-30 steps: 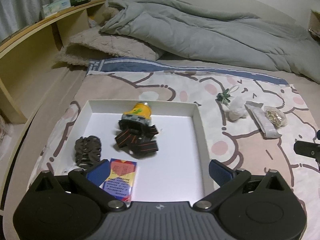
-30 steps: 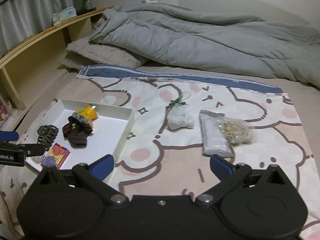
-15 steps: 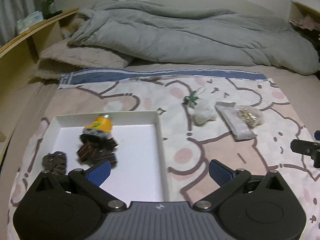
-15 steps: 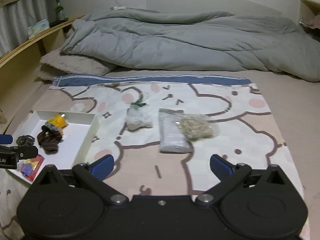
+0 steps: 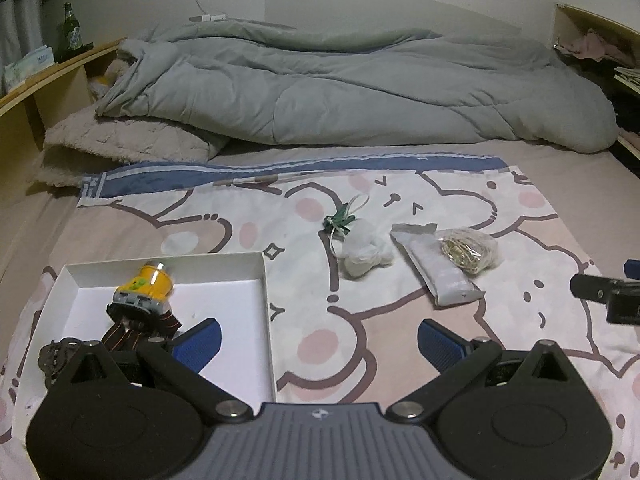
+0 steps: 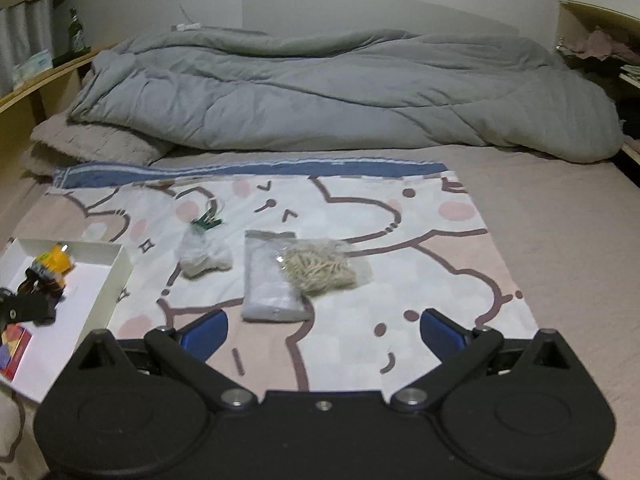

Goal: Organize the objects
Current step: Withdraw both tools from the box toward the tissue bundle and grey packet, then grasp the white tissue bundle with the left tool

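Hovering over the near edge of the bed, both claws hold nothing: the left claw (image 5: 318, 344) and the right claw (image 6: 324, 334) each have their blue pads spread wide. The shallow white cardboard tray (image 5: 264, 280) lies at the near left corner of the cartoon-printed cloth (image 5: 400, 320) and already holds a small yellow bottle (image 5: 146, 286), a dark striped strap, a dark hair clip and a colourful little card box (image 6: 14, 346). Out on the cloth, well apart from the tray, three things wait: a crumpled white bag with a green tie (image 6: 204, 258), a flat silvery-white packet (image 6: 268, 284), and a clear bag of pale rubber bands (image 6: 320, 268) resting against that packet. My guess is one of these comes next; the right claw looks best placed, and must drop, close on it, then carry it left to the tray.
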Action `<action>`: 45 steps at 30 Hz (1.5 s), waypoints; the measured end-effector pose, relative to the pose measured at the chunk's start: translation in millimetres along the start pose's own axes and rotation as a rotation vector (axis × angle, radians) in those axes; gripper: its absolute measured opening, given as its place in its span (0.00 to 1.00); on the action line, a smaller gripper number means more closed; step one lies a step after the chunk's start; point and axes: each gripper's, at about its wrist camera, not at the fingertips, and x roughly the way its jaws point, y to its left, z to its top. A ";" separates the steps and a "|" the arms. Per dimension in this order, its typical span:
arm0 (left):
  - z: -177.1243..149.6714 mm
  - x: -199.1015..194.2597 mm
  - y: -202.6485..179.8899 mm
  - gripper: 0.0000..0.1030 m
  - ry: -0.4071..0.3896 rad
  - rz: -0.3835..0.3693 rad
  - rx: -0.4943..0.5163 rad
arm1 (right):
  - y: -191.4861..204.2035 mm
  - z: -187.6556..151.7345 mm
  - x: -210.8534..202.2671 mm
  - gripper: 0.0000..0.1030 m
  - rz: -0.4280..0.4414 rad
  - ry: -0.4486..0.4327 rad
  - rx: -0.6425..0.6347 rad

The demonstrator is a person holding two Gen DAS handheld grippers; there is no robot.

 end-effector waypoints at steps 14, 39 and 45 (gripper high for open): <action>-2.0 27.8 -14.4 1.00 -0.118 -0.065 0.070 | -11.2 13.1 29.7 1.00 0.073 -0.087 0.037; 23.6 162.0 -32.7 0.59 -0.070 -0.148 0.267 | -8.8 13.1 143.1 0.89 0.181 0.175 0.284; 33.4 196.5 -33.2 0.59 -0.052 -0.167 0.261 | -12.8 11.3 157.9 0.88 0.177 0.202 0.280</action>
